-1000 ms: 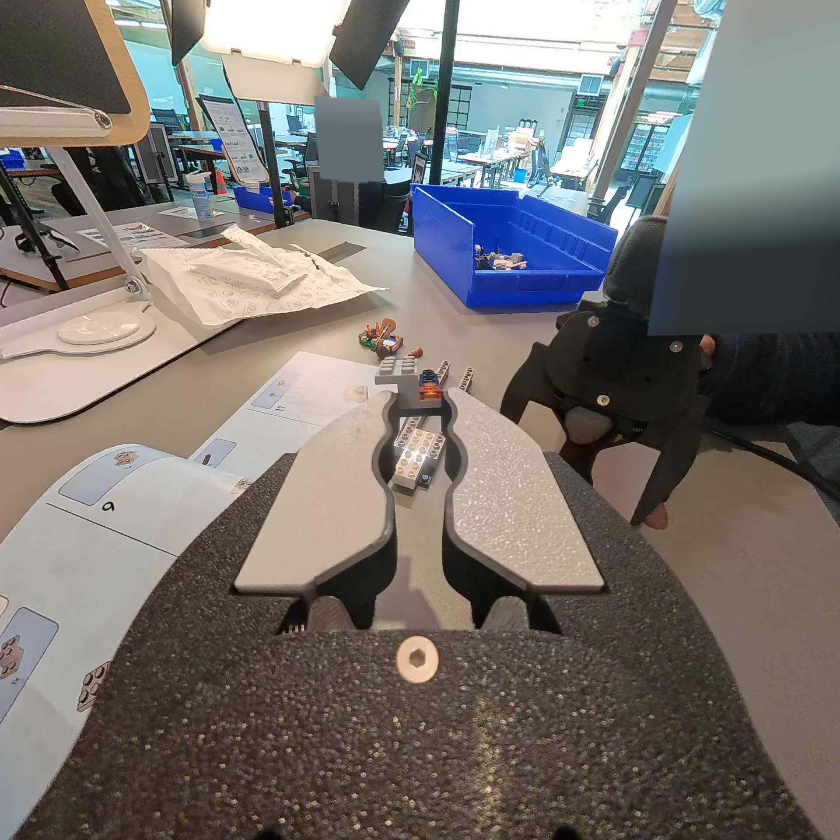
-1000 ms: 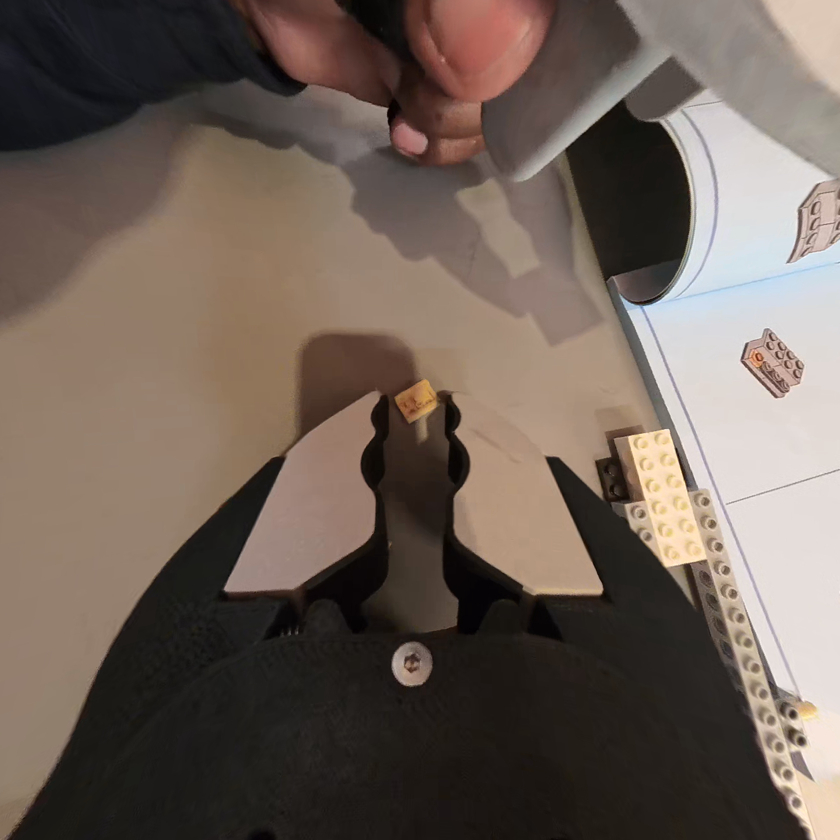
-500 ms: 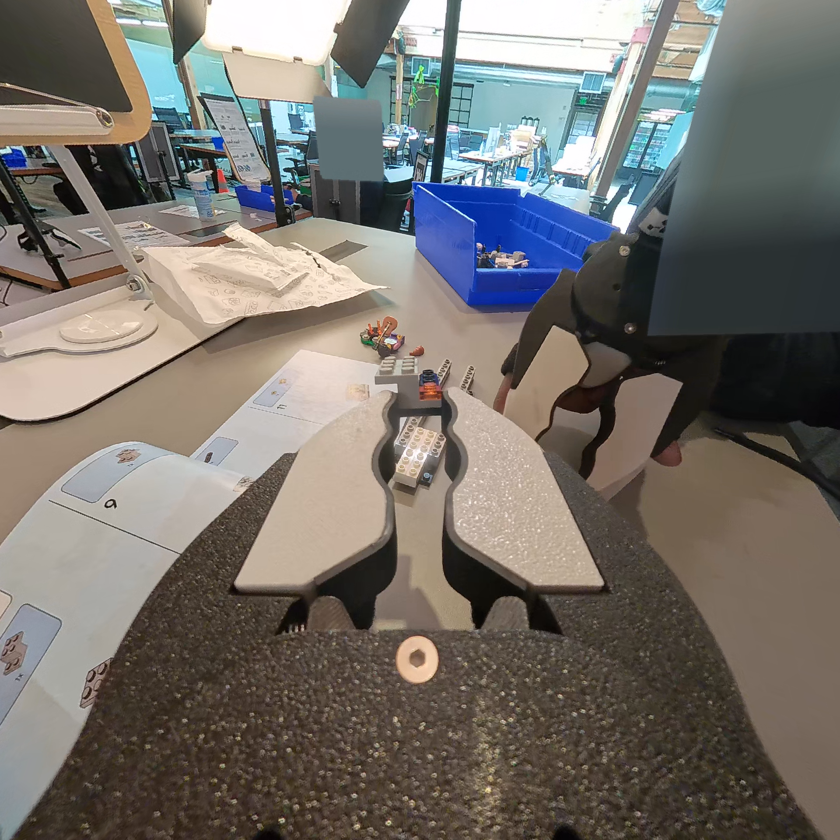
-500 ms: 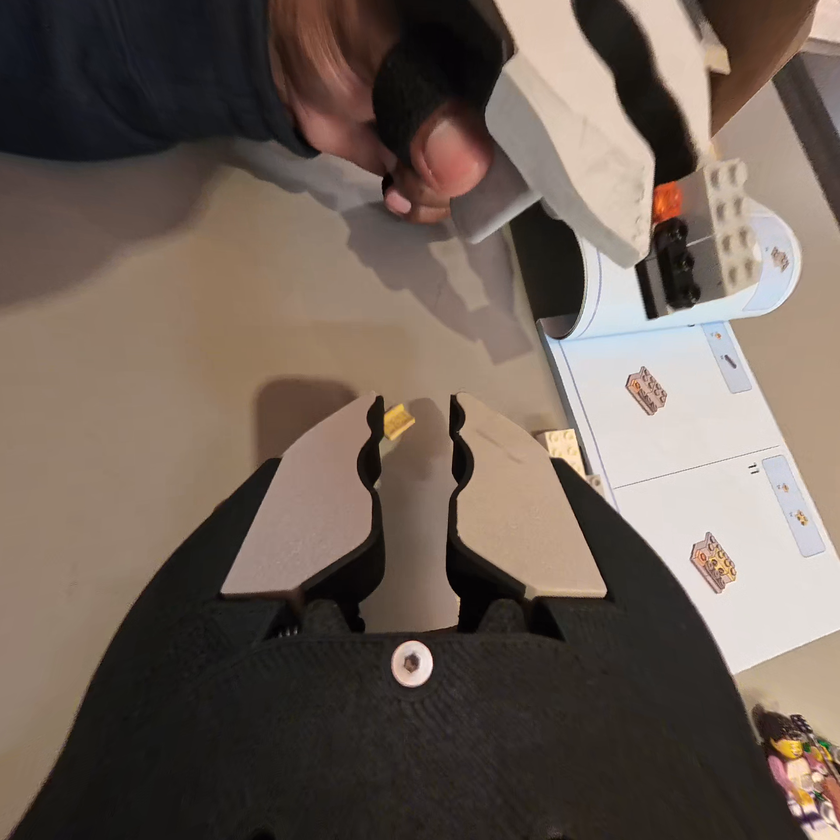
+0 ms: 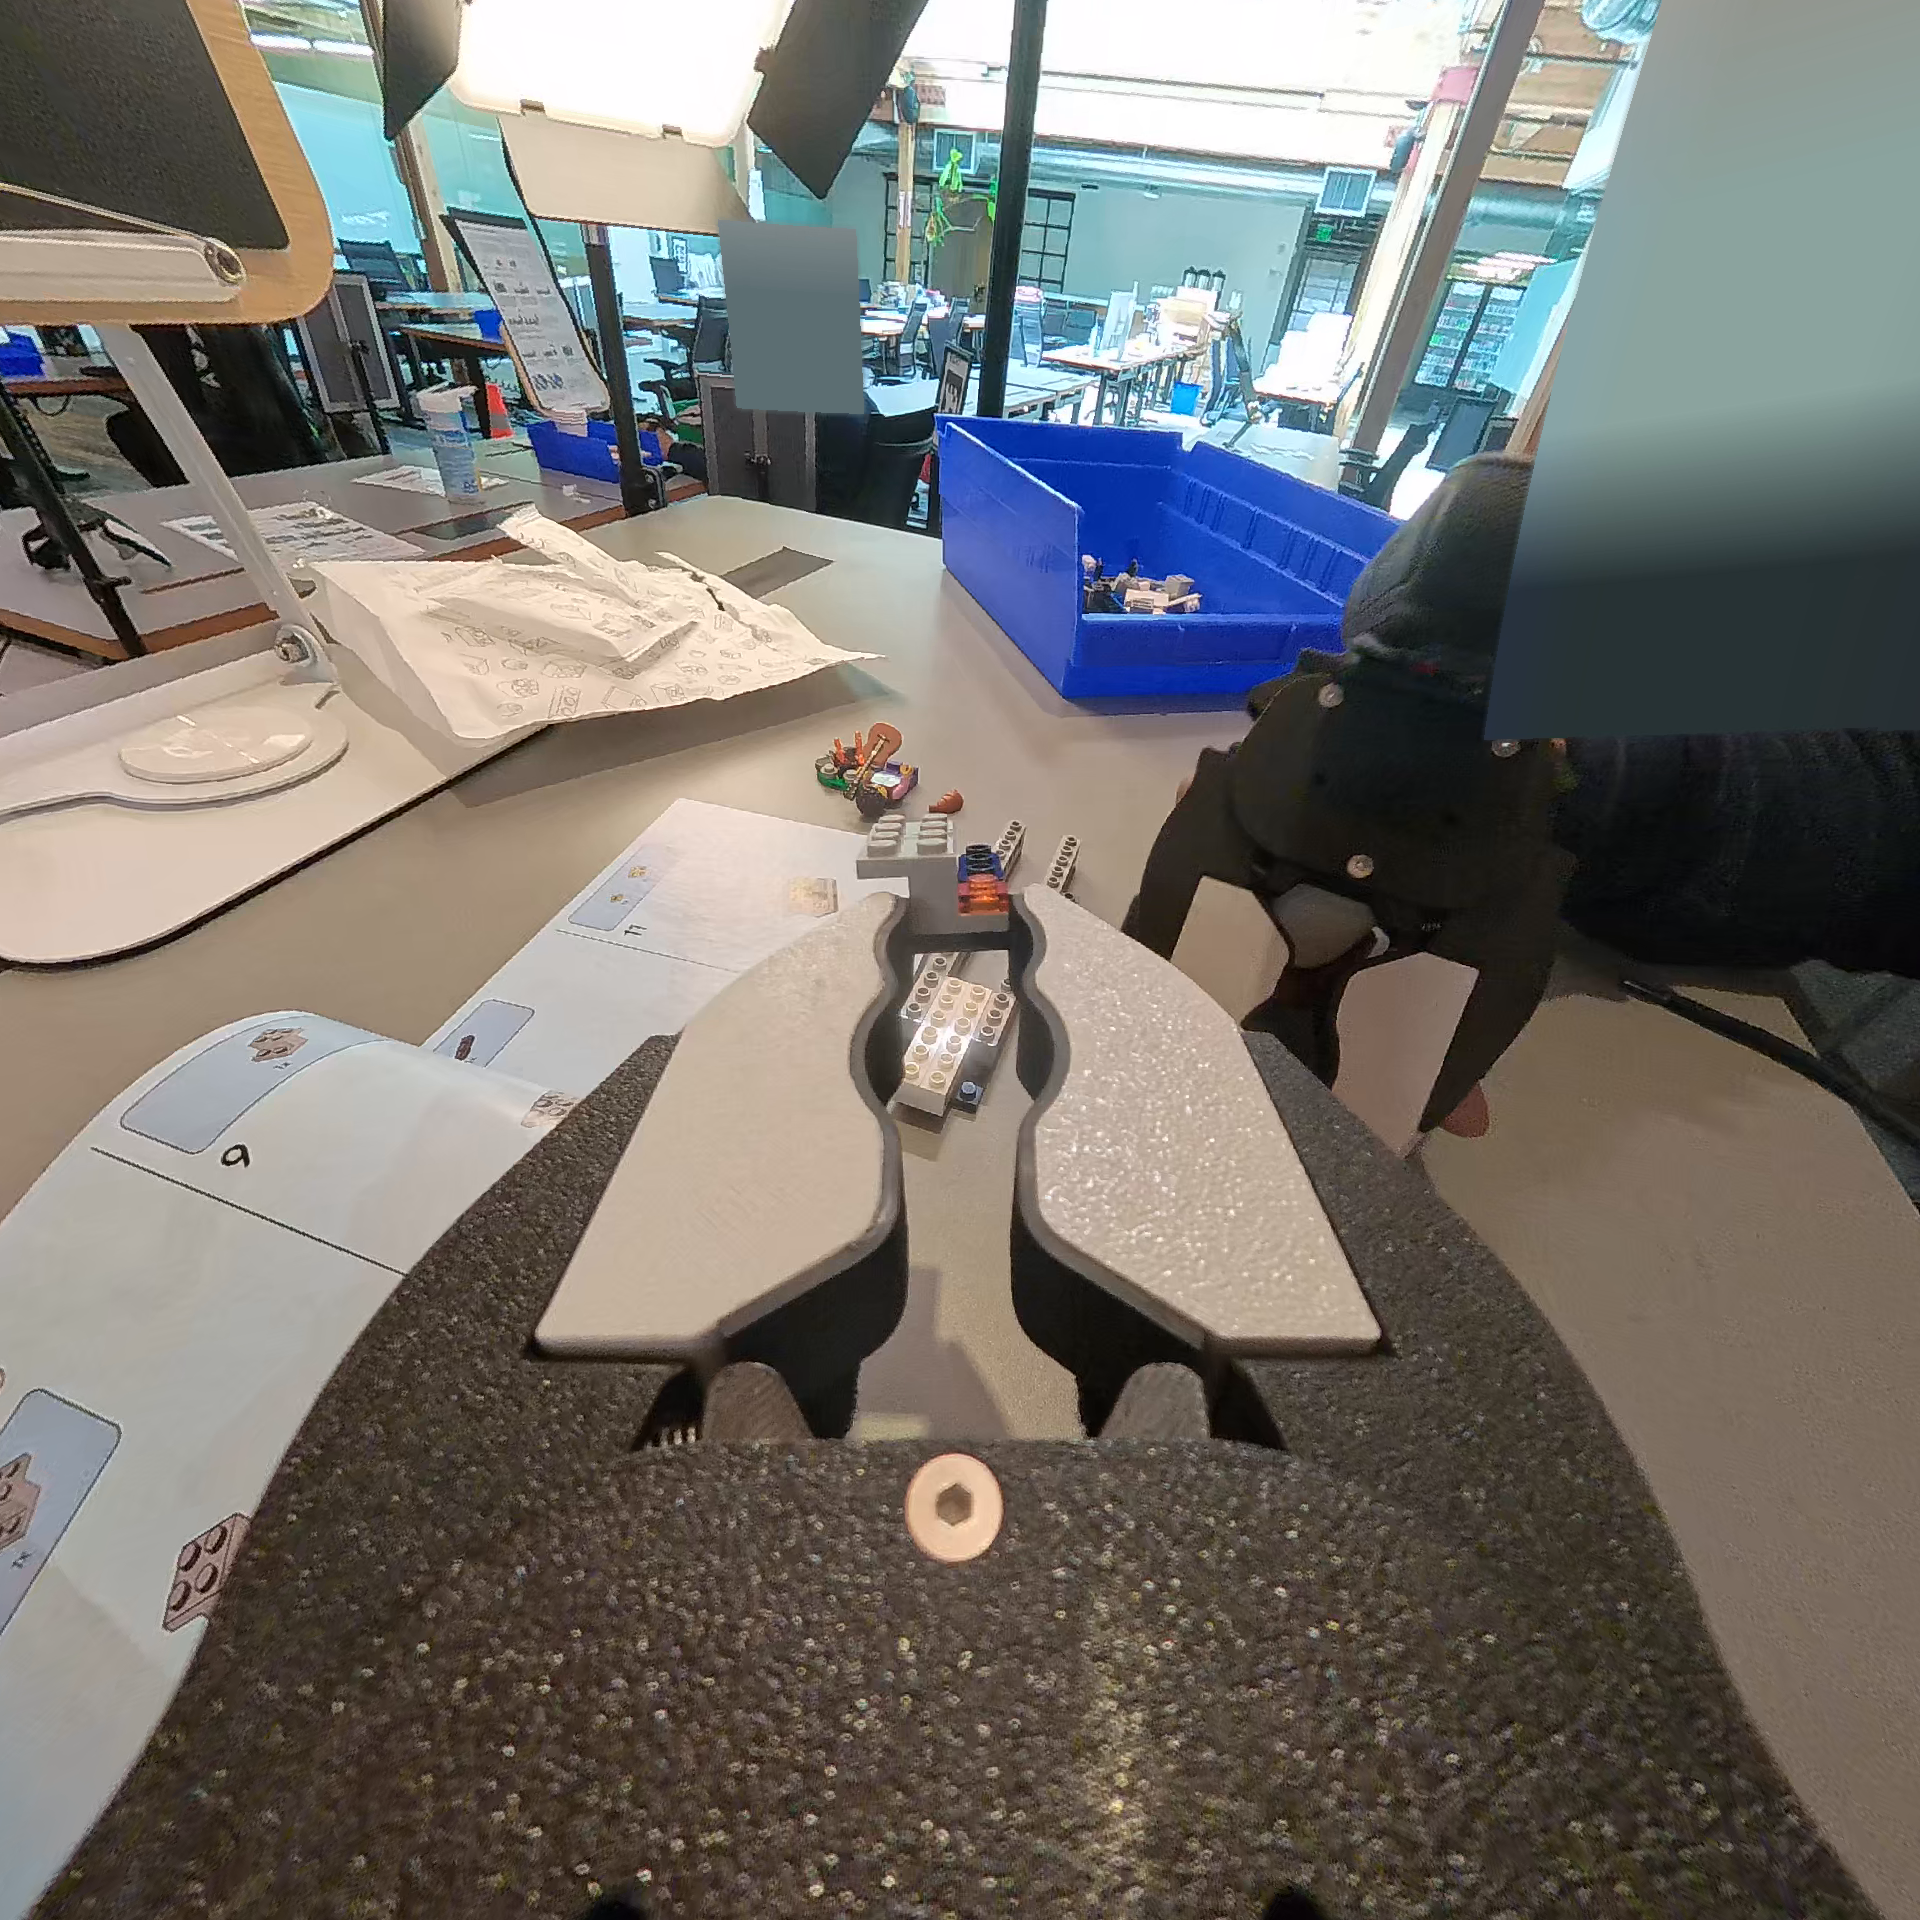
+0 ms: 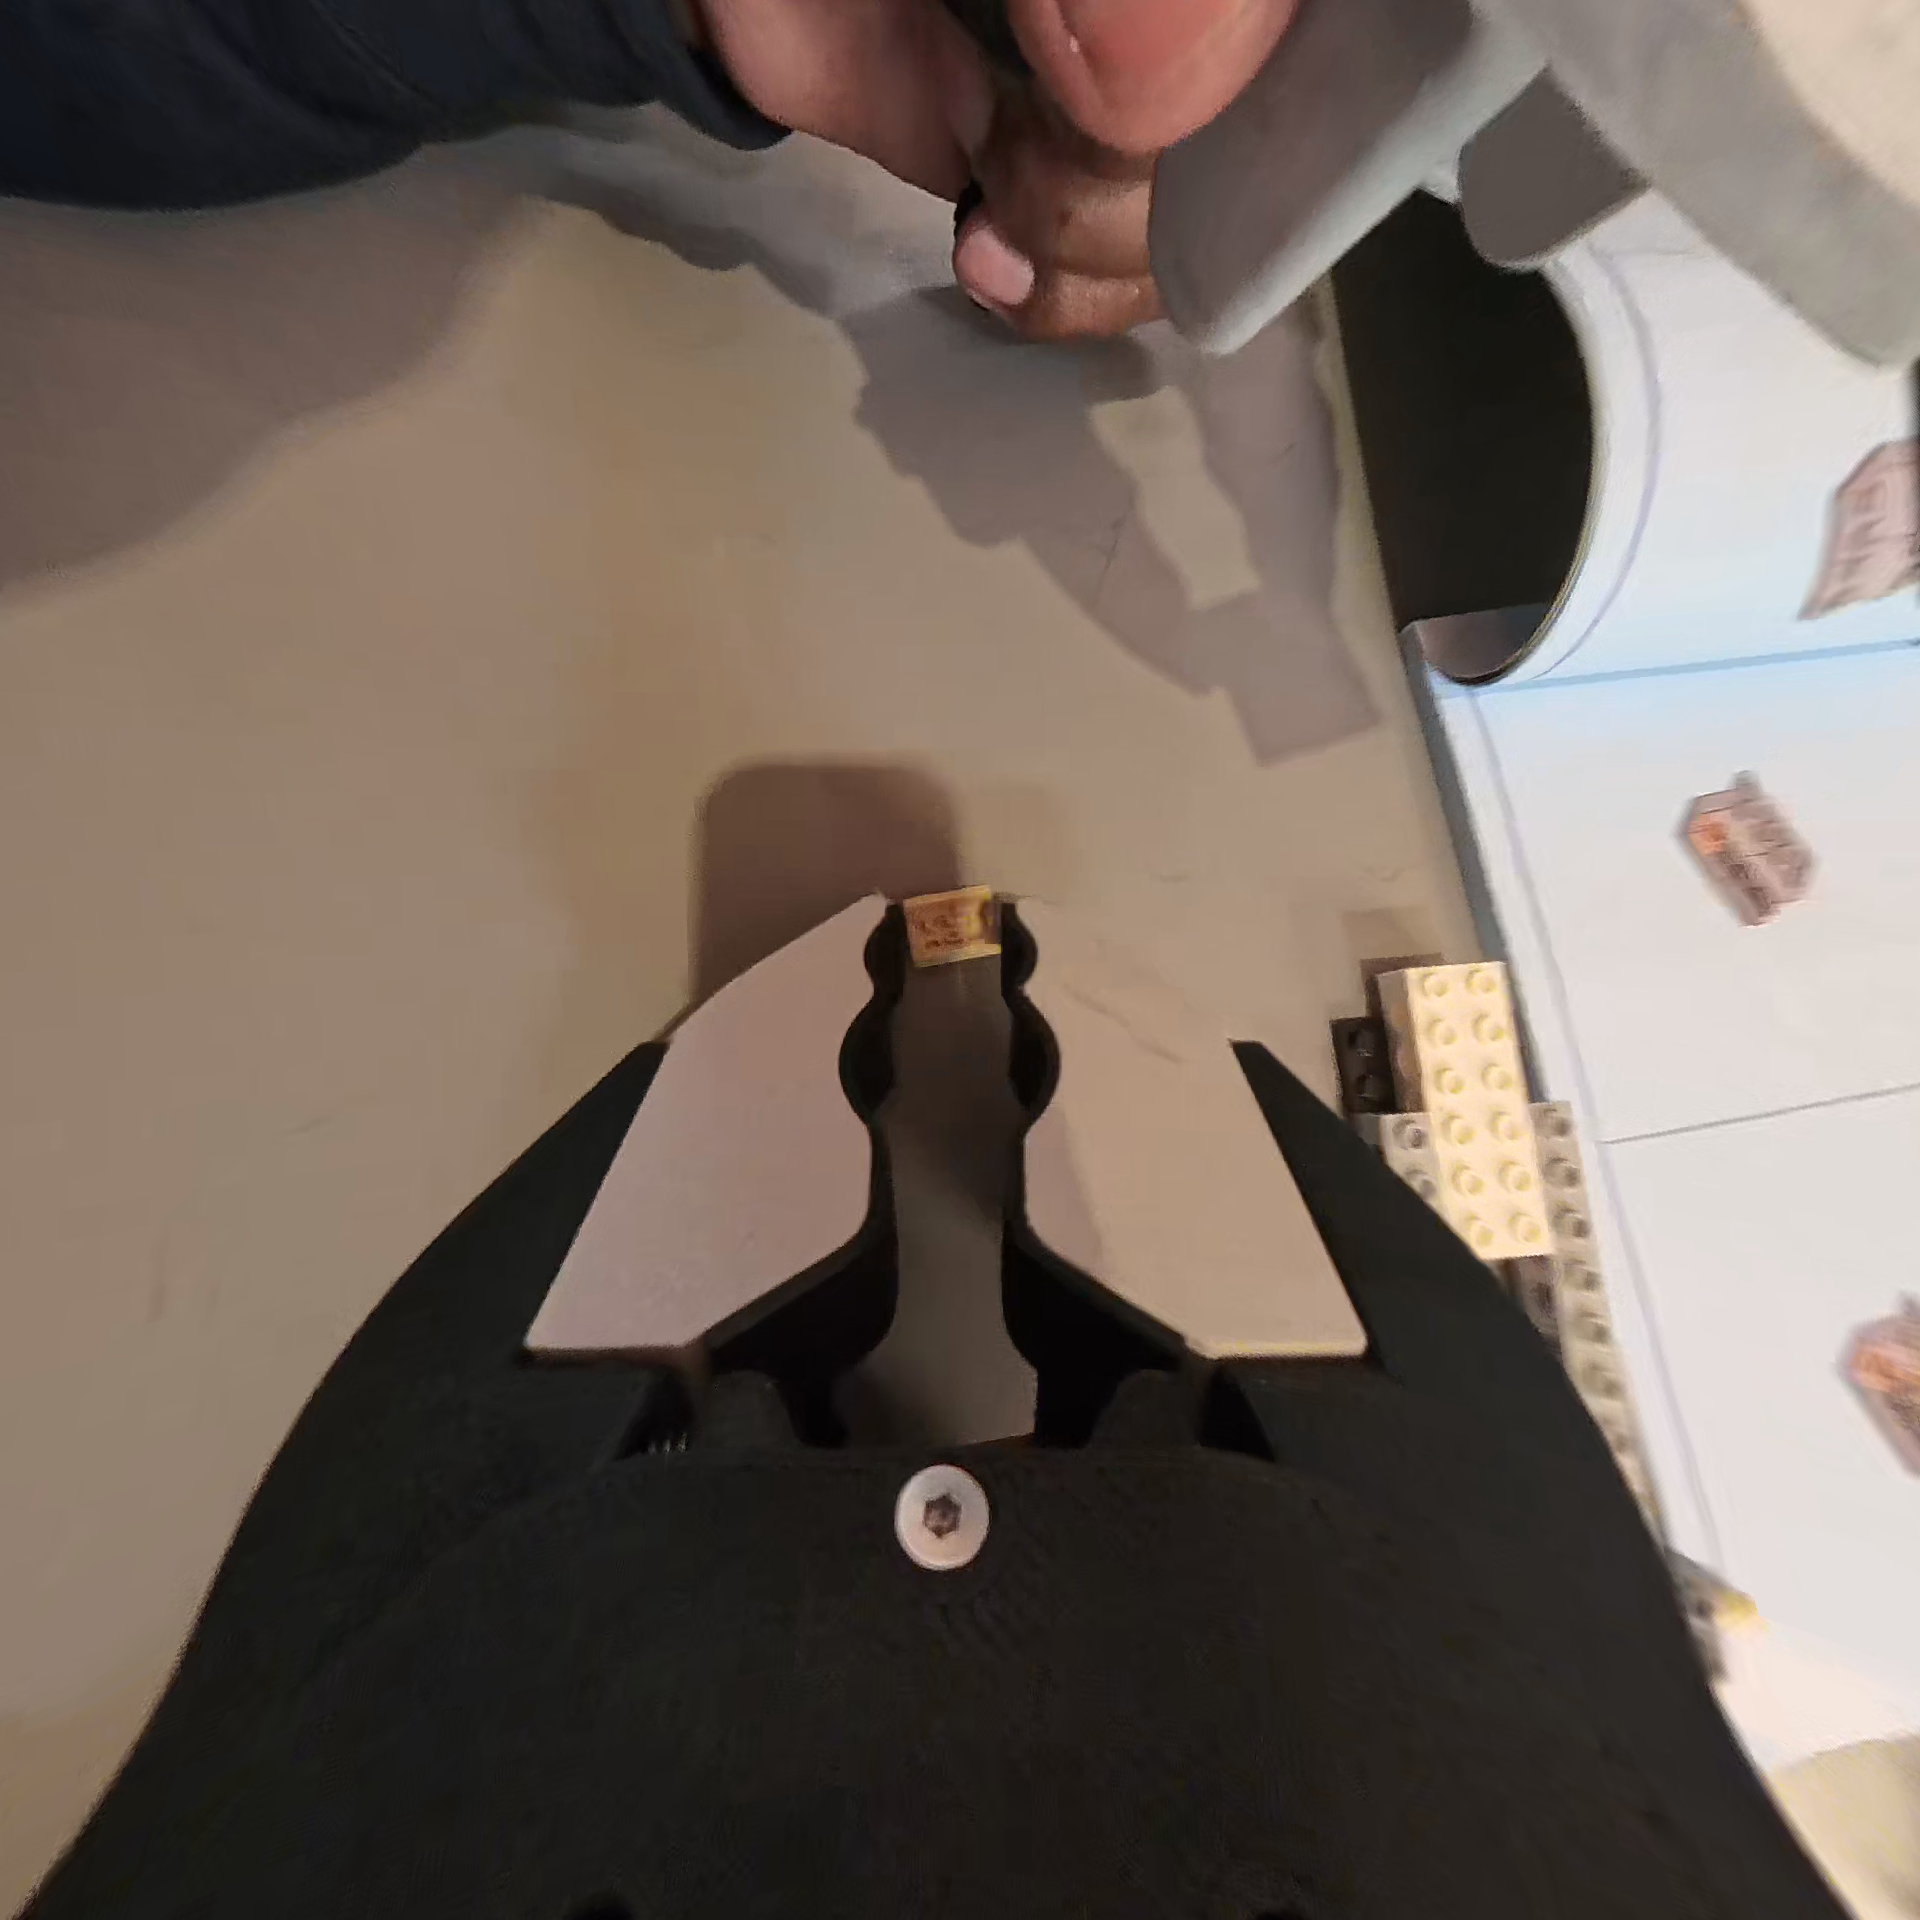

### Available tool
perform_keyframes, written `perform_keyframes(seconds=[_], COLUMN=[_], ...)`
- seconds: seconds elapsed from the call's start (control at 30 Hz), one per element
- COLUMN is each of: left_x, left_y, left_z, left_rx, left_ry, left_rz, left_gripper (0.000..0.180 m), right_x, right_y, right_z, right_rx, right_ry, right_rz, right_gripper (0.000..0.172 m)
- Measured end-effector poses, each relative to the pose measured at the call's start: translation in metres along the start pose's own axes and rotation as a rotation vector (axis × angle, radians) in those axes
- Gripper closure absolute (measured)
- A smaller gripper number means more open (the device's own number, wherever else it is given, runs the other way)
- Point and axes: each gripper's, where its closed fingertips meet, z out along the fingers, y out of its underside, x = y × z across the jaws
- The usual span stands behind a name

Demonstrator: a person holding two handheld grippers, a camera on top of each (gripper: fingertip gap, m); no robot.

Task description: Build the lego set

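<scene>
A small tan printed tile [image 6: 948,925] sits right at the tips of the right gripper [image 6: 948,920], low over the bare grey table [image 6: 416,727]. Its two side edges meet the fingertips, so the jaws look closed on it, though the view is a little blurred and I cannot tell whether the tile is lifted clear of the table or resting on it.

The left gripper [image 5: 958,914] is held above the table, and its jaws are closed on a small brick assembly [image 5: 935,883]: a grey bracket with a studded top, with a dark blue piece and a clear orange piece on its right side. The fingertips [image 5: 1049,935] pinch the lower part of it.

Directly below the left gripper lies a larger build [image 5: 956,1039], cream bricks on long grey plates, just beside the edge of an open instruction booklet [image 5: 707,904] whose near page curls upward. Beyond it are two grey holed beams [image 5: 1060,862] and a small heap of colourful pieces [image 5: 868,764]. Farther back stand a blue bin [image 5: 1143,582] with a few pieces inside and a crumpled white paper bag [image 5: 582,644].

As things stand, both grippers carry a part, and neither part is joined to the build on the table.
</scene>
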Motion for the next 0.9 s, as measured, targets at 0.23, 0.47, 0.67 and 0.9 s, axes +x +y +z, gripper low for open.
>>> perform_keyframes(seconds=[0.23, 0.47, 0.67, 0.9], left_x=[-0.003, -0.003, -0.004, -0.006], left_y=[-0.001, 0.0, -0.002, -0.008], left_z=[-0.002, -0.001, -0.003, -0.006], left_rx=[0.005, 0.001, 0.009, 0.037], left_ry=[-0.009, -0.013, -0.018, -0.024], left_rz=[-0.004, -0.002, -0.002, -0.008], left_gripper=[0.164, 0.164, 0.164, 0.164], right_x=[0.006, 0.0, -0.01, -0.011], right_y=[-0.034, -0.02, -0.017, -0.035], right_z=[-0.039, -0.03, -0.008, 0.009], right_rx=[0.18, 0.107, 0.06, 0.044], right_ry=[0.108, 0.052, 0.042, 0.079], right_rz=[-0.156, -0.139, -0.124, -0.066], right_gripper=[0.141, 0.141, 0.143, 0.146])
